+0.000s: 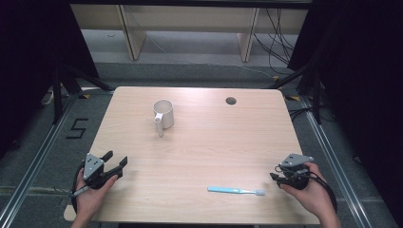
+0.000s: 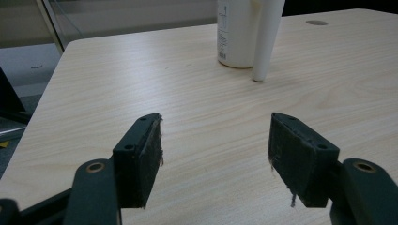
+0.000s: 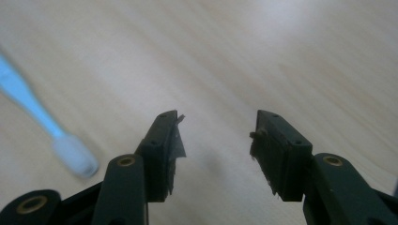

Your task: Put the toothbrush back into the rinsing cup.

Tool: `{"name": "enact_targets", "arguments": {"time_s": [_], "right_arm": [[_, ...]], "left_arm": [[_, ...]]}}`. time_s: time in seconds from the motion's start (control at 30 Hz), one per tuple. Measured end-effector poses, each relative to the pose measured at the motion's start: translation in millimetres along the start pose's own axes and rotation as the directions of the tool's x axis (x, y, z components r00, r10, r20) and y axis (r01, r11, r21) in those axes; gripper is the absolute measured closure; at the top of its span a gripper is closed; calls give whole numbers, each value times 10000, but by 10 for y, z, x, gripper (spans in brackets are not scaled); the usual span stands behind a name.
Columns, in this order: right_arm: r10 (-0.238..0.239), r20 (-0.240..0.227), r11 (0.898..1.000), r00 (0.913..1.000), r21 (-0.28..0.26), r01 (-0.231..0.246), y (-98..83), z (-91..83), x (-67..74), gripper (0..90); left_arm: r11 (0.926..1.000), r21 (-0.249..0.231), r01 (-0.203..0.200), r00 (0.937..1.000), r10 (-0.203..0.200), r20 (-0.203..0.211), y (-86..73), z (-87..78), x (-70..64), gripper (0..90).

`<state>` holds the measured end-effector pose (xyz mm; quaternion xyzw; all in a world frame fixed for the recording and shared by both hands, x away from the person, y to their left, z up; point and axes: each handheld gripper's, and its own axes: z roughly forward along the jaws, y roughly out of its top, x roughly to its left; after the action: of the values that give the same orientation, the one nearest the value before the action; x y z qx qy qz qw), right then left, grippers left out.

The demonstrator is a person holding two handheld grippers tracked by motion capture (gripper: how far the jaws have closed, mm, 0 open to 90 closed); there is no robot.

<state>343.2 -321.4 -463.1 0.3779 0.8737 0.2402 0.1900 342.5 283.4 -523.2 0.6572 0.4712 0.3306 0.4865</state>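
Clearly pre-grasp: right gripper hung at the desk's 4 o'clock, jaws wide, empty; toothbrush lay just at its 9 o'clock. Left gripper open, empty, idle. Next likely: straddle brush, pinch, toward mug.

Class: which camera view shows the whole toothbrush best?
The high view: the blue toothbrush lies there complete, handle to white head, on the table near the right hand-held gripper. The right gripper view shows its blurred head end and part of the handle.

The table is overlooked from above; it is seen close and low from each gripper, the toothbrush being shared.
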Motion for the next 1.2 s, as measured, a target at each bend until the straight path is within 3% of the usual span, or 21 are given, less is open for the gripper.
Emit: {"name": "enact_targets", "arguments": {"time_s": [0.07,0.1,0.23,0.27,0.33,0.37,0.43,0.47,0.53,0.57,0.63,0.73,0.77,0.8,0.87,0.9,0.93,0.97,1.0,1.03,1.2], "right_arm": [[-350,-476,9982,9983,480,372,28,13,3,518],[-894,-826,9912,9926,900,968,59,27,-14,519],[-1257,-1182,9832,9850,1177,1395,96,44,-17,529],[-1379,-1461,9736,9796,1617,1611,130,45,0,529],[-1616,-1577,9679,9742,1672,1876,144,48,-11,530],[-1832,-1763,9573,9671,1918,2163,180,60,7,532],[-1920,-1867,9551,9635,1901,2272,189,68,15,532],[-2220,-2011,9433,9541,2032,2624,231,71,18,535],[-2291,-2045,9397,9517,2084,2710,242,73,23,537],[-2455,-2212,9298,9438,2217,2939,276,80,41,540],[-2429,-2258,9278,9434,2296,2939,284,80,56,542],[-2817,-2524,9014,9257,2610,3454,349,91,102,555],[-2817,-2524,9014,9257,2610,3454,349,91,102,555],[-3008,-2765,8871,9127,2703,3742,384,99,129,566],[-3044,-2832,8836,9095,2726,3806,396,98,146,571],[-3288,-3010,8731,8951,2644,4096,419,107,160,576],[-3249,-3091,8694,8938,2744,4110,442,105,194,580],[-3449,-3274,8574,8797,2715,4372,488,114,236,589],[-3449,-3274,8574,8797,2715,4372,488,114,236,589],[-3661,-3364,8473,8677,2649,4602,534,129,276,594],[-3852,-3474,8339,8550,2658,4837,621,152,347,605]], "left_arm": [[10000,50,4,10000,-4,16,2,-1,-2,347],[10000,61,4,10000,-5,24,2,0,0,346],[10000,74,14,10000,-14,31,3,4,-2,345],[10000,86,-1,10000,1,37,4,4,-3,346],[10000,78,-10,10000,9,53,3,9,-5,346],[10000,3,0,10000,0,99,2,19,-5,346],[10000,-10,10,9999,-10,106,2,20,-5,346],[10000,-12,3,9999,-3,107,2,19,-6,345],[10000,-15,-12,9999,12,114,2,19,-7,346],[10000,-8,-38,9999,38,108,2,19,-9,346],[10000,2,-48,9999,48,120,2,18,-9,346],[10000,-3,-20,9999,20,127,2,21,-9,346],[10000,5,-28,9999,27,129,2,21,-10,346],[10000,-7,-32,9999,32,128,2,20,-12,346],[10000,-10,-37,10000,37,67,1,20,-15,346],[10000,-14,-47,10000,47,67,1,20,-15,346],[10000,-11,-45,10000,45,66,2,20,-16,346],[10000,-15,-30,10000,30,70,2,21,-17,347],[10000,-6,-31,9999,31,126,2,21,-14,347],[10000,45,-47,9999,47,124,4,16,-16,346],[10000,42,-75,9999,74,116,4,16,-23,347]]}}
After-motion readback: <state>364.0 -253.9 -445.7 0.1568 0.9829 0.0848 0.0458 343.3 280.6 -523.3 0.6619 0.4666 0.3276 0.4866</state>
